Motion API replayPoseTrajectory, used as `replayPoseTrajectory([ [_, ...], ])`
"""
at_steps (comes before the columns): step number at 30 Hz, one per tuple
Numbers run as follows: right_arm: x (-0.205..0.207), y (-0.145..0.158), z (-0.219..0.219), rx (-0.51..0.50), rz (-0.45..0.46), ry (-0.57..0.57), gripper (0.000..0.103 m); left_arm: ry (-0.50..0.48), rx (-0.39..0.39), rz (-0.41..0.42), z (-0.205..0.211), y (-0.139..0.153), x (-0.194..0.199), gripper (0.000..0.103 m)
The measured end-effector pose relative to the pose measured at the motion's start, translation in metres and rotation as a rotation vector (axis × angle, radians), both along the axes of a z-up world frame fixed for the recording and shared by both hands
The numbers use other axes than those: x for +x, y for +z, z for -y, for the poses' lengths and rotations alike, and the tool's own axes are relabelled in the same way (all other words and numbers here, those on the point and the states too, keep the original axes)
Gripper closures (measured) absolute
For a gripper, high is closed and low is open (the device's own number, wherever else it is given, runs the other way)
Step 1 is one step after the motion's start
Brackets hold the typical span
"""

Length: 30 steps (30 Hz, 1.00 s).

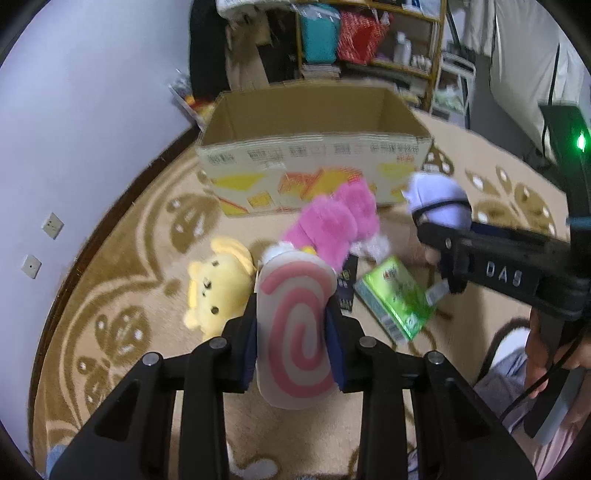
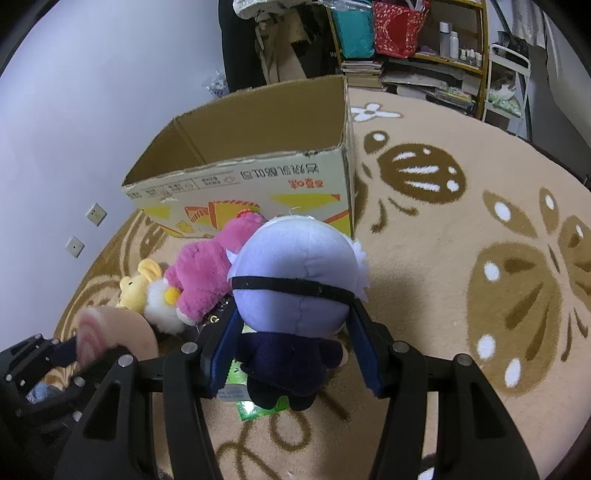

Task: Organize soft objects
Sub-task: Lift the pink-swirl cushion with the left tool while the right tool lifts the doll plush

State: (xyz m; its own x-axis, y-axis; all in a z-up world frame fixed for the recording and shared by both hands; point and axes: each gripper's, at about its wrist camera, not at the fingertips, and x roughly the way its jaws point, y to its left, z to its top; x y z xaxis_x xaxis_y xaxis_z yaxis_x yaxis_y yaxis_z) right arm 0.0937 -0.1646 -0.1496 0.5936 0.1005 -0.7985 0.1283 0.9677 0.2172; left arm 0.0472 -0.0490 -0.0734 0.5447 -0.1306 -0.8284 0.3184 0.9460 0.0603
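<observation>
My left gripper (image 1: 293, 325) is shut on a cream plush roll with a pink spiral (image 1: 295, 325), held above the rug. My right gripper (image 2: 291, 325) is shut on a plush doll with a pale lilac head, a black band and a dark body (image 2: 295, 280); the same doll (image 1: 439, 201) shows in the left wrist view, with the right gripper (image 1: 436, 240) around it. An open cardboard box (image 1: 314, 162) (image 2: 243, 173) stands just beyond both. A pink plush (image 1: 332, 225) (image 2: 207, 273) and a yellow plush (image 1: 218, 288) (image 2: 138, 288) lie on the rug in front of the box.
A green packet (image 1: 397, 299) (image 2: 258, 406) lies on the patterned beige rug (image 2: 461, 258). A pale wall runs along the left with sockets (image 1: 51, 225). Shelves with a teal bag (image 1: 319, 33) and red bag (image 1: 360, 37) stand behind the box. A person's hand (image 1: 546, 343) is at right.
</observation>
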Motion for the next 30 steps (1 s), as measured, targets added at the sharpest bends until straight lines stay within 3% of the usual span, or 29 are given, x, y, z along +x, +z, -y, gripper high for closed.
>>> replayPoseTrajectory([
  [5, -0.008, 0.018, -0.004, -0.008, 0.05, 0.014, 0.043, 0.018, -0.025, 0.077, -0.006, 0.02, -0.002, 0.075],
  [9, -0.014, 0.039, -0.006, -0.005, 0.113, 0.02, 0.043, -0.003, 0.001, 0.138, -0.001, 0.034, -0.003, 0.075],
  [13, -0.017, 0.055, -0.007, 0.001, 0.165, 0.024, 0.043, -0.01, -0.012, 0.161, -0.003, 0.045, 0.0, 0.075],
  [21, -0.016, 0.059, -0.004, 0.026, 0.173, 0.022, 0.043, 0.023, -0.078, 0.119, -0.02, 0.043, 0.012, 0.073],
  [30, -0.014, 0.053, -0.01, 0.018, 0.152, 0.05, 0.043, 0.046, -0.085, 0.05, -0.026, 0.028, 0.02, 0.072],
])
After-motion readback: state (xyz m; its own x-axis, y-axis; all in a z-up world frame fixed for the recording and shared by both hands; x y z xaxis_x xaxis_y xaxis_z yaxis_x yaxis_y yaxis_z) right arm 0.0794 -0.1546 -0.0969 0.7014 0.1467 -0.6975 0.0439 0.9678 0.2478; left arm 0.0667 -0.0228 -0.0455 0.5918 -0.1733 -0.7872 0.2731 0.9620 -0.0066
